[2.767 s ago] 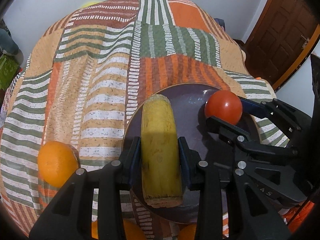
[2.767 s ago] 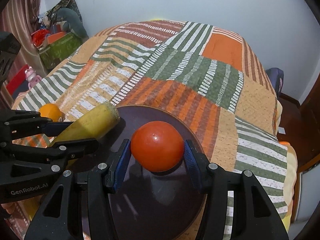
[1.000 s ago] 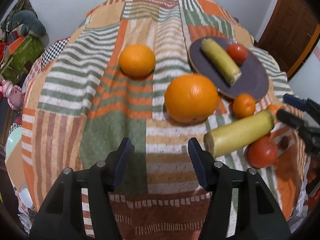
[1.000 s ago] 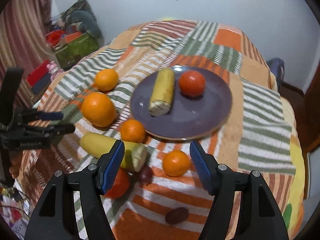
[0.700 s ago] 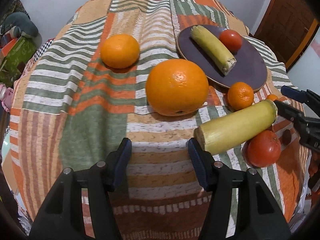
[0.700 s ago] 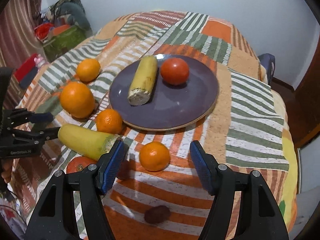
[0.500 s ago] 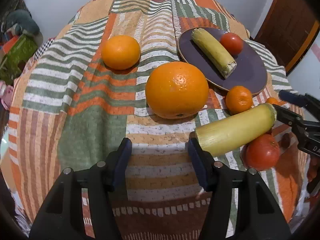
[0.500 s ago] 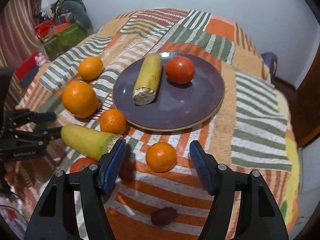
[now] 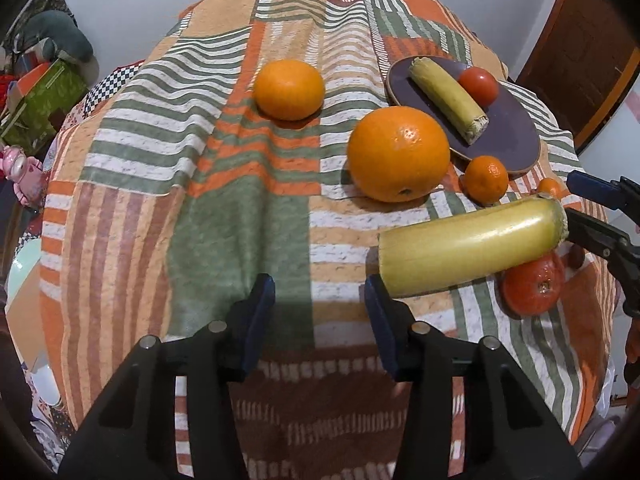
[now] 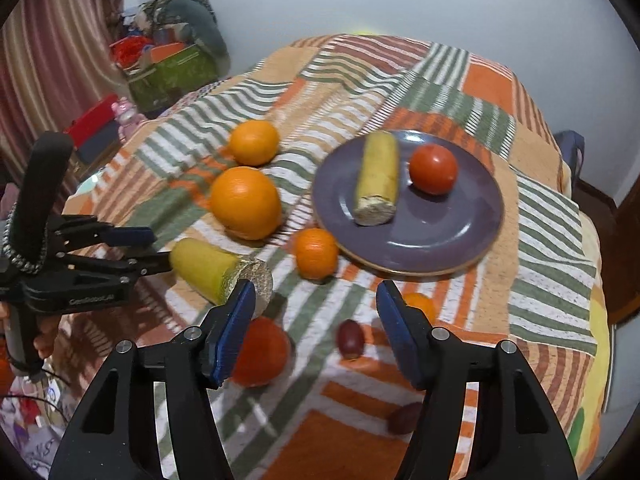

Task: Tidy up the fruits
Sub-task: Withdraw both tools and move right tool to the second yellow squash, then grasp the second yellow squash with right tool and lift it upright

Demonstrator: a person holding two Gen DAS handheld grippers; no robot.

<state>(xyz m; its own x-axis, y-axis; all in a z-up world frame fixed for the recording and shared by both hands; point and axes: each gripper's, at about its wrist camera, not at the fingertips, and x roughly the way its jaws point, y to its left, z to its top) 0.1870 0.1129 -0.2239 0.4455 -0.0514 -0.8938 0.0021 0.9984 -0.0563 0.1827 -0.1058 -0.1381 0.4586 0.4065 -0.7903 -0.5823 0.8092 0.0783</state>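
Table (image 10: 552, 216), round, under a striped patchwork cloth, carries all the fruit. Plate (image 10: 432, 240), purple, sits toward the far right and holds a yellow banana piece (image 10: 378, 174) and a tomato (image 10: 433, 168), side by side and apart. Left gripper (image 9: 318, 304): jaws partly open and just been closing, with nothing between them; bare cloth shows in the gap. Right gripper (image 10: 316, 308): jaws partly open, holding nothing, over a small orange (image 10: 420, 304) and a dark grape (image 10: 350, 338) on the cloth. A second banana piece (image 9: 472, 248) lies on the cloth, its near end just beside the left gripper's right finger. A large orange (image 9: 400, 154) sits beyond it, a medium orange (image 9: 289, 89) further back. Another small orange (image 10: 316, 253) lies at the plate's near edge. A second tomato (image 10: 262, 352) rests beside the banana piece. A second grape (image 10: 404, 418) lies near the table edge.
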